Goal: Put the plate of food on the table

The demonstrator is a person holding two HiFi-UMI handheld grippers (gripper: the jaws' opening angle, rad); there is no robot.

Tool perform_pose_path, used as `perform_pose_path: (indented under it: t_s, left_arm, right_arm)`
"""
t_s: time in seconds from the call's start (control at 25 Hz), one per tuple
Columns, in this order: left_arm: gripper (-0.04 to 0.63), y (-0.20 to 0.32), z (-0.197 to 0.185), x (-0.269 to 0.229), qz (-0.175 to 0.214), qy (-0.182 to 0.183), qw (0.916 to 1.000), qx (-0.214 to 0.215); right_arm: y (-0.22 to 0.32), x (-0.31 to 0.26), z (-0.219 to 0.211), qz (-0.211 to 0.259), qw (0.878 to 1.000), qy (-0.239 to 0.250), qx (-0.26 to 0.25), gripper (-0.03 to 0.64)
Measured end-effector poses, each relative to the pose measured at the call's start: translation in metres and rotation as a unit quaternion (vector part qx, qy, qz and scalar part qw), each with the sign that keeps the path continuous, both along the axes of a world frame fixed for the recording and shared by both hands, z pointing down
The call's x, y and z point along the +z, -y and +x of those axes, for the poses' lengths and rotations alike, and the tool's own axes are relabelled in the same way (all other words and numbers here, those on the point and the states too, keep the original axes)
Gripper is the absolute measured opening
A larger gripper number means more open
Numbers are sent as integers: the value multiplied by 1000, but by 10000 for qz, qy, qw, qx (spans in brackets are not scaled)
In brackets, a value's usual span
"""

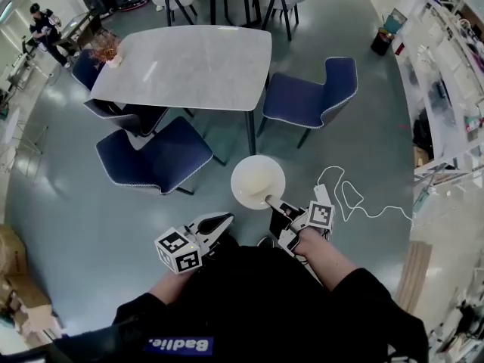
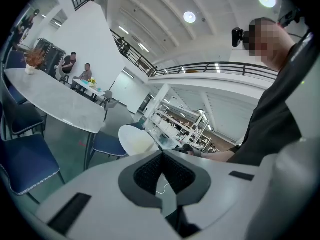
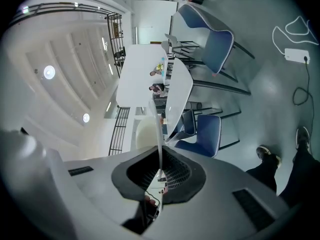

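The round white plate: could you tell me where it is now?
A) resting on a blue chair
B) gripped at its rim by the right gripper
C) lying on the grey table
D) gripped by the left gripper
B: the right gripper is shut on the round white plate's rim, short of the grey table.

Fig.: Glossy grey-green floor point(image 1: 68, 203). Pale stone-top table point(image 1: 189, 59) well ahead of jaws; blue chair point(image 1: 155, 157) betw. jaws & table, 2nd blue chair point(image 1: 310, 100) ahead-right. Shelving point(image 1: 446, 89) far right. Round ceiling light point(image 2: 189, 17) overhead; railed mezzanine point(image 2: 215, 66) beyond.
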State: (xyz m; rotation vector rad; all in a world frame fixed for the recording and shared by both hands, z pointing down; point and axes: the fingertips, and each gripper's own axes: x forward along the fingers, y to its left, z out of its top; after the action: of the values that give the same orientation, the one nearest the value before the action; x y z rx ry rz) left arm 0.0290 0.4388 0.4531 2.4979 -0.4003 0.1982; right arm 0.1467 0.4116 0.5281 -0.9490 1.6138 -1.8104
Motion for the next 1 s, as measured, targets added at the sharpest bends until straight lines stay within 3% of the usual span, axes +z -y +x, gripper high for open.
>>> perform_pose_path:
  t_s: [0.4, 1.0]
  left_arm:
    - [8, 81, 0, 1, 70, -169, 9998, 85]
    - [8, 249, -34, -5, 205, -353, 9962, 766]
  right_arm:
    - [71, 1, 9, 25, 9997, -69, 221, 20]
    - [225, 0, -37, 2, 9975, -122, 697, 20]
